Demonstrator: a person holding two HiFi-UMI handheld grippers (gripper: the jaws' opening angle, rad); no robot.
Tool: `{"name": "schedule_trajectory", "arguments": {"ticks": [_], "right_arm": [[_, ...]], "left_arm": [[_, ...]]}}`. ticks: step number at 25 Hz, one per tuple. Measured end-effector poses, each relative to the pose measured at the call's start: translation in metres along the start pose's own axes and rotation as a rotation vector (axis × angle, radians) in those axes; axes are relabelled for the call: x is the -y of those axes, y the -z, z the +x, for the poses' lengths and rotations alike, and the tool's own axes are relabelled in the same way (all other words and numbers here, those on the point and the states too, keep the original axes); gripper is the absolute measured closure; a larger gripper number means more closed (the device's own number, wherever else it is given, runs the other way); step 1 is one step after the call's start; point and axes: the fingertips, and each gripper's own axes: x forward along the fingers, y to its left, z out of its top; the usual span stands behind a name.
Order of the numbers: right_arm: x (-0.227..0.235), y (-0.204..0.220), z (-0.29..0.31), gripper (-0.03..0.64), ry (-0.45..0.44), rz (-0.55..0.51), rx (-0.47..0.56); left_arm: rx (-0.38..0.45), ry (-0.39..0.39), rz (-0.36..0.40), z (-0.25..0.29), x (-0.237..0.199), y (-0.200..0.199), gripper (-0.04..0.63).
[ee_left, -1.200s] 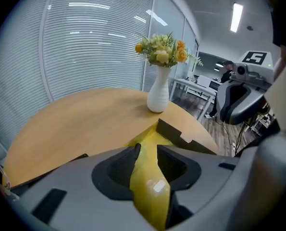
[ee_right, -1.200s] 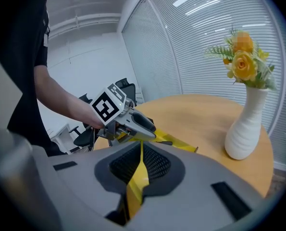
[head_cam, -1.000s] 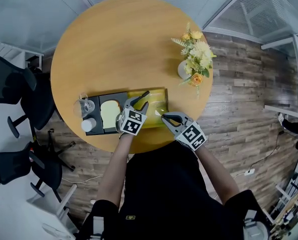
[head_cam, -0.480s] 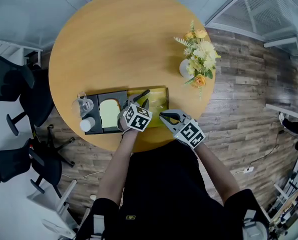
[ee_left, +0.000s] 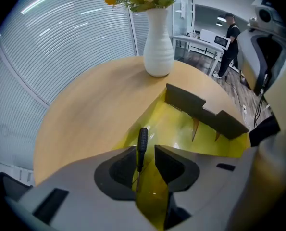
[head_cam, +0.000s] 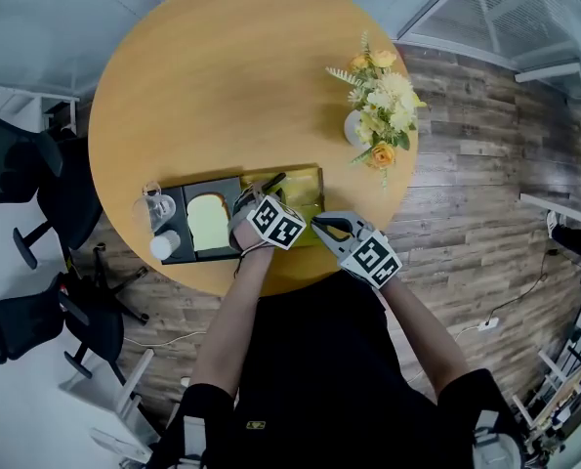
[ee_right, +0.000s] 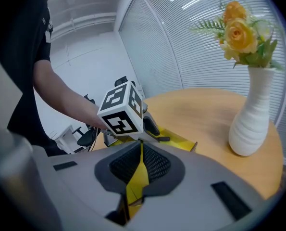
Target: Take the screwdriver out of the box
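- No word, number, brand or sign can be read in any of the views.
- The left marker cube (head_cam: pixel 276 222) carries black-and-white square code patterns on its faces. They are blocks only, not letters or digits, and the right gripper view shows them close up.
- The right marker cube (head_cam: pixel 372 260) bears the same kind of pattern.
- A small yellowish mark (head_cam: pixel 256 424) sits on the person's black shirt (head_cam: pixel 310 360), too small to read.
- The yellow box (ee_left: pixel 181 129) shows only plain surfaces, yellow inside and dark on its flaps.
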Motion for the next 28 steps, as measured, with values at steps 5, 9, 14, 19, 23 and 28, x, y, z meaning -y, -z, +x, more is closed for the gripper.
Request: {"name": "schedule_trajectory", "arguments": {"ticks": [5, 9, 14, 19, 23, 28], "right_arm": [[0.005, 0.001, -0.006, 0.606, 0.017, 0.011, 0.008], [0.008, 0.005, -0.010, 0.606, 0.028, 0.021, 0.008], [0.008, 0.007, -0.010, 0.606, 0.034, 0.036, 0.008], [0.011, 0.007, -0.009, 0.606, 0.037, 0.036, 0.008], [0.012, 0.007, -0.007, 0.606, 0.041, 0.039, 0.010], [0.011, 0.005, -0.008, 0.606, 0.041, 0.035, 0.009]], "left_arm": [[-0.034, 0.000, -0.041, 0.003, -0.001, 0.002, 0.436], [-0.010, 0.000, -0.017, 0.002, 0.000, -0.007, 0.436], [-0.035, 0.046, 0.024, 0.009, 0.007, -0.011, 0.454], [-0.036, 0.048, 0.032, 0.017, 0.012, -0.010, 0.484], [-0.039, 0.075, 0.046, 0.016, 0.012, -0.011, 0.500], [-0.033, 0.078, 0.060, 0.017, 0.014, -0.009, 0.523]]}}
